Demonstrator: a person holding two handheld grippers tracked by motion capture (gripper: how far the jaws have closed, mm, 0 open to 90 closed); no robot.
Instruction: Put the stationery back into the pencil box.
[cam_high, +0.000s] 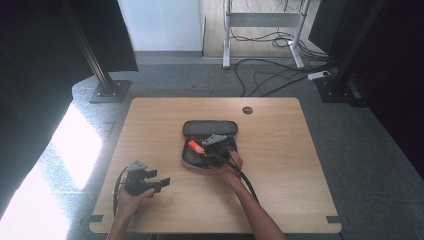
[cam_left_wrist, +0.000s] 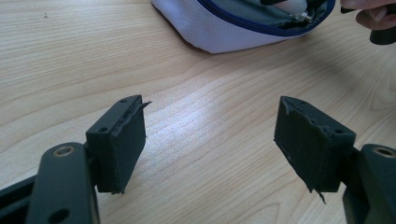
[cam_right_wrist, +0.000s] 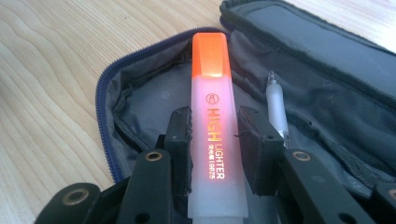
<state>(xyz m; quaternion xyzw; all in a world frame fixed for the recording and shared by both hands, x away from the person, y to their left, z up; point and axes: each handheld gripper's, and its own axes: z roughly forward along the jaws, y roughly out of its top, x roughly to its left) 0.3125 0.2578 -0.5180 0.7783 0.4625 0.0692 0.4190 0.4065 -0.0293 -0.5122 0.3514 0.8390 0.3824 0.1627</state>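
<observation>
A light wooden worktop (cam_high: 280, 165) with rounded corners stands on grey carpet, with a round cable hole (cam_high: 247, 110) near its far edge. Beyond it are a white wall, the metal legs of another desk, loose black cables on the floor, and dark curtains to either side. Bright light washes out the floor at the left.

An open pencil case (cam_high: 209, 129) with a grey lining and blue zip lies at the middle of the worktop. Over it, the right gripper (cam_right_wrist: 214, 140) is closed on an orange highlighter (cam_right_wrist: 214, 121), its pads pressing both sides of the translucent barrel, orange cap pointing away. The barrel reads "HIGH LIGHTER" in orange, with a small round logo above; smaller characters and digits beside it are too fine to read. The highlighter's lower end is cut off by the picture's bottom edge. A thin white pen (cam_right_wrist: 276, 109) lies inside the case, partly hidden behind a gripper pad.

The left gripper (cam_high: 162, 182) hovers near the worktop's front left, well apart from the case, spread wide and holding nothing. Its foam pads (cam_left_wrist: 126, 140) look frayed at the edges.
</observation>
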